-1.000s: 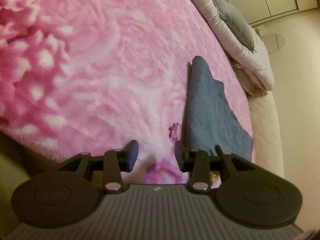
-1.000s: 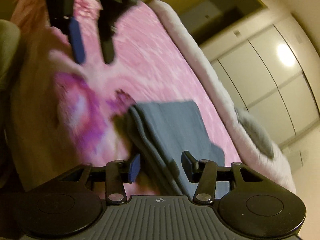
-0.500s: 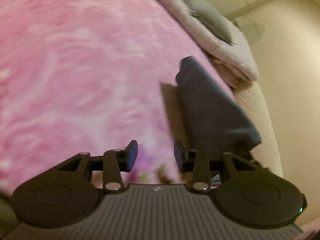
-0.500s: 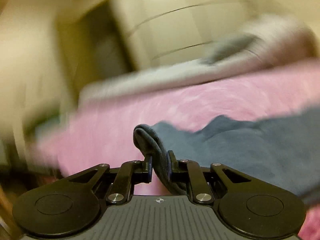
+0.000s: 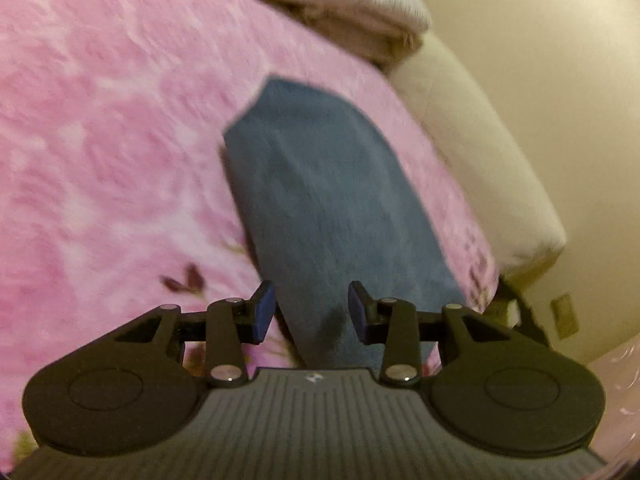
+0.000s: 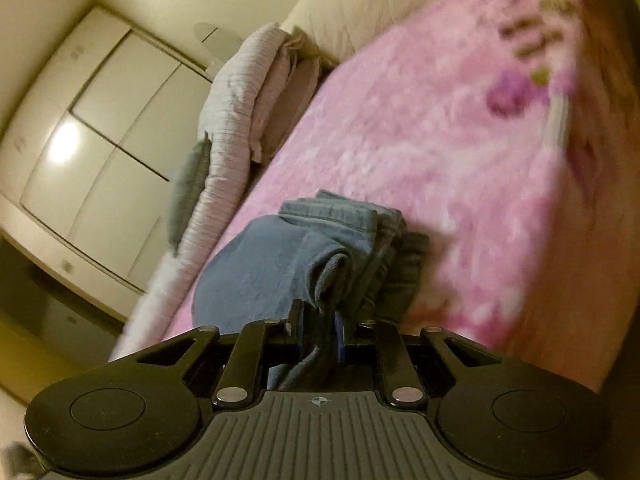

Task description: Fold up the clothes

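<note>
One blue garment (image 5: 332,208) lies on the bed's fluffy pink blanket (image 5: 112,152), a plush cover with a pale rose pattern and a few purple blossoms. In the left wrist view the garment is a long, soft, matte strip with a blunt, angled far end, running from 6 o'clock up toward 12 o'clock. In the right wrist view its near end (image 6: 304,264) is bunched into thick rolled folds, with a stitched, denim-like hem at the top of the bundle.

The left tongs (image 5: 311,312) stand spread above the strip's near end, their blue pads clear of the cloth. The right tongs (image 6: 318,330) are pressed together, pinching a fold of the garment.

At 12 to 1 o'clock in the left view a crinkled, pale quilt (image 5: 344,4) is heaped on the bed's far side, with bare cream mattress (image 5: 480,152) at 2 o'clock. White wardrobe doors (image 6: 100,128) fill 9 to 10 o'clock in the right view.
</note>
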Tool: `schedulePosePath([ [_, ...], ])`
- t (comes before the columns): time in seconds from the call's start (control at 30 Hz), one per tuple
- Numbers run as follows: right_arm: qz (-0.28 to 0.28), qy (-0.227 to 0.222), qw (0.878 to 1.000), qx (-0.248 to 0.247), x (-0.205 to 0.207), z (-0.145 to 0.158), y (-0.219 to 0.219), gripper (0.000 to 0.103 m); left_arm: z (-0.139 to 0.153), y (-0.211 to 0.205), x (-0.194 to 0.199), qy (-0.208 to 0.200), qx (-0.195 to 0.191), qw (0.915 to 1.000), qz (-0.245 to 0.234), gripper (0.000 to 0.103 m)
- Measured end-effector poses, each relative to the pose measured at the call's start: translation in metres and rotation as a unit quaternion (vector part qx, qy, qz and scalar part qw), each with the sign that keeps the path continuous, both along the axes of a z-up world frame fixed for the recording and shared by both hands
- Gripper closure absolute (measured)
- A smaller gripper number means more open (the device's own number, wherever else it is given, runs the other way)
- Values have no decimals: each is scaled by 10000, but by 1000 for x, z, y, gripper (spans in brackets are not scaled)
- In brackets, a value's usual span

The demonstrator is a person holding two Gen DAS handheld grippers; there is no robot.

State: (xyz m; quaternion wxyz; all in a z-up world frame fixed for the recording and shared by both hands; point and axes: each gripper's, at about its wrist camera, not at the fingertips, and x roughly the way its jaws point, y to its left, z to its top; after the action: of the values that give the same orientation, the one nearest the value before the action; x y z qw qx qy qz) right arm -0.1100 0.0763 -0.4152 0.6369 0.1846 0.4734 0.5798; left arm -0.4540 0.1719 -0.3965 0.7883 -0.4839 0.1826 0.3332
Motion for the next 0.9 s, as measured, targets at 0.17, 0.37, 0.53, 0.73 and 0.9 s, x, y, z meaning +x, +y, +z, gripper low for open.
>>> schedulePosePath([
  [0.17,241,-187,9990,329,2,11,2,66,-9,0,5,28,-68,10000,46,69],
  [0.37,131,-737,9956,557,4,35,-17,93,5,0,13,106,43,9998,-183,69],
  [0.53,-189,-923,9955,108,6,22,-32,93,4,1,29,310,96,9987,-402,69],
  [0.73,-535,50,9981,-292,25,-15,-32,89,-6,11,13,293,-140,9994,-150,68],
  [0.9,-603,755,9945,-400,37,-18,-45,49,-15,39,-10,-148,-432,9982,388,62],
])
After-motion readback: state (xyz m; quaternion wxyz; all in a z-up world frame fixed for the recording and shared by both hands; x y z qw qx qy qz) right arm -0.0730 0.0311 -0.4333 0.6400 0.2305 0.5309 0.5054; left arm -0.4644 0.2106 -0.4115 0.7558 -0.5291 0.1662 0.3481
